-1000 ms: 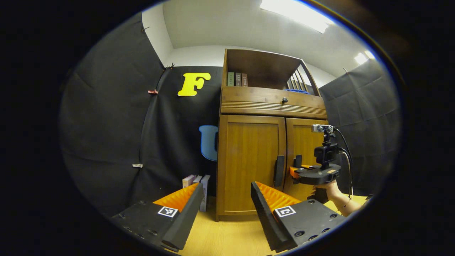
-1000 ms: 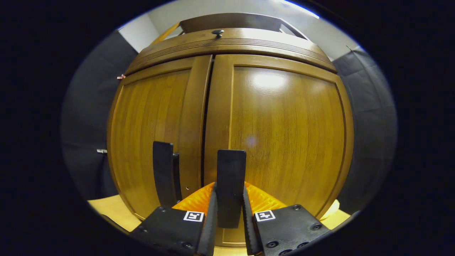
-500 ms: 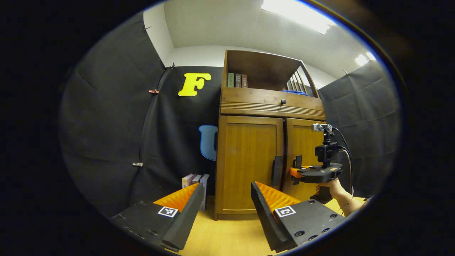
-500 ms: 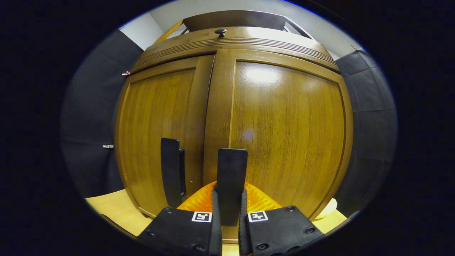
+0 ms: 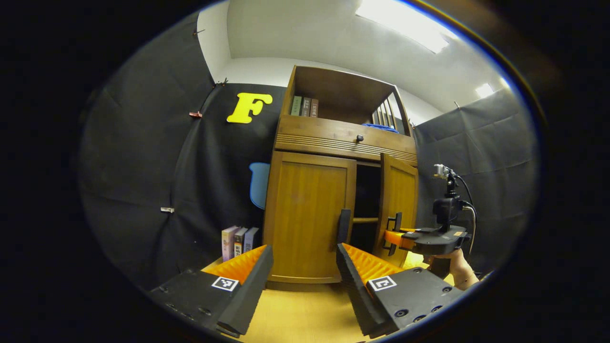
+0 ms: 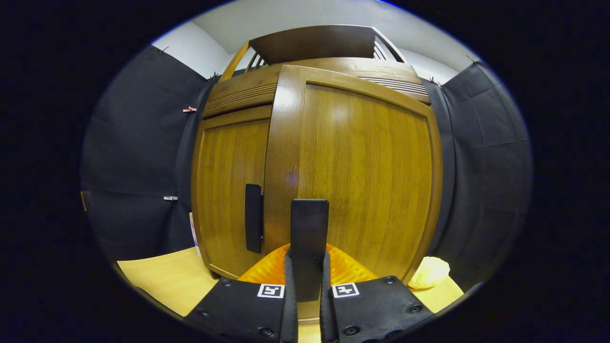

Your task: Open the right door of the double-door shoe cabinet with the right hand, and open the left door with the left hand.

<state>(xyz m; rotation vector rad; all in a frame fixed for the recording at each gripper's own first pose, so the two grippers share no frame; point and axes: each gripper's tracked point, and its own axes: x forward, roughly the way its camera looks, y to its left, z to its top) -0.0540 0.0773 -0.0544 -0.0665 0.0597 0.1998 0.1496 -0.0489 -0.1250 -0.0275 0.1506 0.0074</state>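
The wooden shoe cabinet (image 5: 333, 143) stands ahead in the left gripper view. Its left door (image 5: 310, 214) is closed, with a black handle (image 5: 344, 226) at its inner edge. The right door (image 5: 399, 202) stands partly swung out, with a dark gap beside it. My right gripper (image 5: 391, 236), held by a hand (image 5: 455, 267), is shut on the right door's handle (image 6: 310, 233). In the right gripper view the right door (image 6: 367, 176) is close in front of the right gripper (image 6: 307, 257), and the left door (image 6: 231, 190) with its handle (image 6: 253, 224) lies behind. My left gripper (image 5: 303, 250) is open, short of the cabinet.
Several books (image 5: 237, 240) stand on the floor left of the cabinet. A drawer with a knob (image 5: 359, 138) and an open shelf with books (image 5: 305, 105) sit above the doors. A pale lump (image 6: 429, 272) lies on the wooden floor (image 5: 300, 314) right of the cabinet.
The right gripper closed on the right door's handle and pulled the door outward, showing a dark gap. The left gripper stayed open and drifted slightly relative to the cabinet.
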